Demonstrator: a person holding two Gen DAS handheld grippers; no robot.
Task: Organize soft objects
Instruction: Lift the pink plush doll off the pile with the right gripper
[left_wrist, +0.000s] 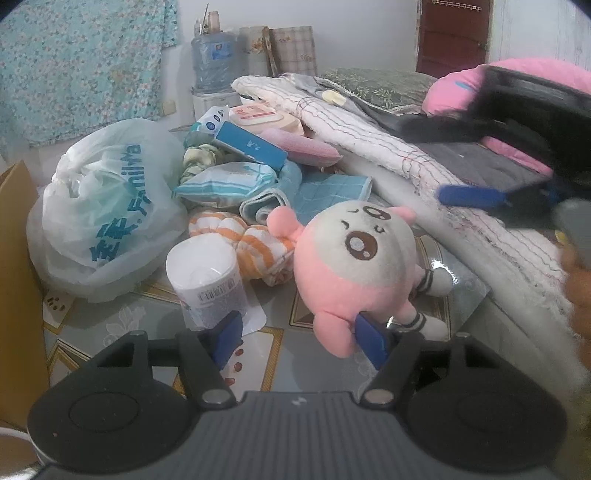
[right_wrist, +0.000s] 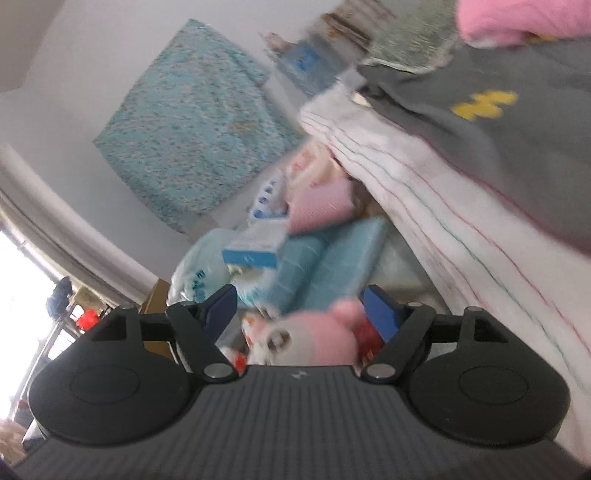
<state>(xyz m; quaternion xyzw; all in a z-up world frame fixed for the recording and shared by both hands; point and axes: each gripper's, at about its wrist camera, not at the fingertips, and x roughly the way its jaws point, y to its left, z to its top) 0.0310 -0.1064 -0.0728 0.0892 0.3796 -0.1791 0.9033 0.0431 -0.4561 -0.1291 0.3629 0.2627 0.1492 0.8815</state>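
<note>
With my left gripper (left_wrist: 301, 339) spread wide and empty, its right pad at the pink plush doll (left_wrist: 354, 266) lying on the bench at one o'clock, I judge I'm reaching; next, centre and close.

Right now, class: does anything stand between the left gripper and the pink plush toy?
Nothing visible does. The left gripper is open, and its right finger already meets the pink plush toy; the white roll stands off to the left.
</note>
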